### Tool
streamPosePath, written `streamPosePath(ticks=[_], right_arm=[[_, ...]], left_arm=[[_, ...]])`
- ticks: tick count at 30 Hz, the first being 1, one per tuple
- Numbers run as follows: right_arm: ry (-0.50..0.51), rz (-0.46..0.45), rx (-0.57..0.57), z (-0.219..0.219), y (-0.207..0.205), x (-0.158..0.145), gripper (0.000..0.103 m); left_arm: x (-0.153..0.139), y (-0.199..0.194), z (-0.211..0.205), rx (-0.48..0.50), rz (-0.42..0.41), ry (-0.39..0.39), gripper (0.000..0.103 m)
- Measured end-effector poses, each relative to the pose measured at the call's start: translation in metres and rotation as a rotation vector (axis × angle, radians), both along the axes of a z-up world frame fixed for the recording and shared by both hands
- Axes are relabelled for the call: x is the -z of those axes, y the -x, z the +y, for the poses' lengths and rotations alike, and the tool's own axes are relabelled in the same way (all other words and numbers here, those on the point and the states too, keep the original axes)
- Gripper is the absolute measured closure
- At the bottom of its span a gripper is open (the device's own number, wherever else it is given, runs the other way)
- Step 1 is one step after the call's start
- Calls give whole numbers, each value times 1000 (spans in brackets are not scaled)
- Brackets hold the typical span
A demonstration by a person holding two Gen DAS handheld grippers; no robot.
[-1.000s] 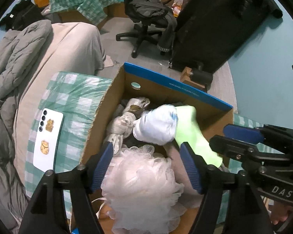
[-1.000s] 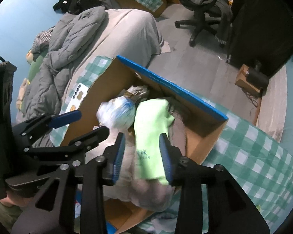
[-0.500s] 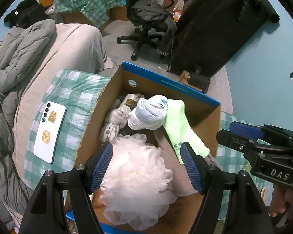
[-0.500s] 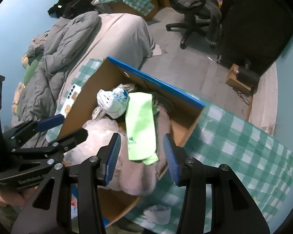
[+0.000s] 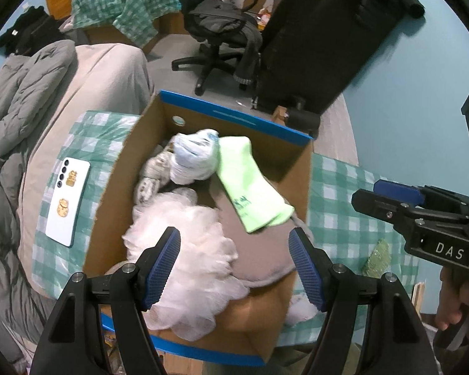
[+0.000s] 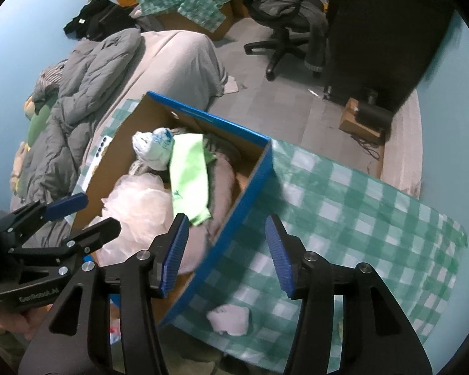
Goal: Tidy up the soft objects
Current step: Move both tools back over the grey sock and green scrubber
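Observation:
A cardboard box with blue rims stands on a green checked cloth. Inside lie a lime green sock, a white-blue bundle, a white mesh pouf and a grey-pink cloth. My left gripper is open and empty above the pouf. My right gripper is open and empty above the box's right wall. A small white cloth lies on the checked cloth below it. A green scrubby piece lies right of the box.
A white phone lies on the checked cloth left of the box. A bed with a grey duvet is at the left. An office chair and a dark cabinet stand behind.
Both grippers have pulled back and up from the box. My right gripper has let go of the lime sock, opened wide and shifted right over the checked cloth.

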State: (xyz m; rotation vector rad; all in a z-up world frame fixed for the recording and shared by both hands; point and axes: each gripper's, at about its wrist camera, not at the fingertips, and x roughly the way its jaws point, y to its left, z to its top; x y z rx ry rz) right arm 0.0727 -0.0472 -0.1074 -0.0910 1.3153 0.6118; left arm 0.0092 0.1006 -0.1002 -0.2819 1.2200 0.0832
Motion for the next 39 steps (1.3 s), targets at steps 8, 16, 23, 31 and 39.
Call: streamPosePath(ticks=[8, 16, 23, 31, 39], right_arm=[[19, 15, 50, -38, 10, 3, 50], [36, 40, 107, -83, 20, 11, 50], [59, 69, 172, -128, 27, 23, 50], [94, 119, 262, -182, 35, 46, 50], [135, 166, 330, -221, 39, 75, 50]], left_arm=[[-2, 7, -38, 47, 12, 18, 30], [0, 14, -80, 114, 34, 33, 29], [11, 21, -115, 184, 61, 19, 29], [26, 24, -140, 232, 85, 4, 29], [43, 28, -162, 267, 118, 0, 28]])
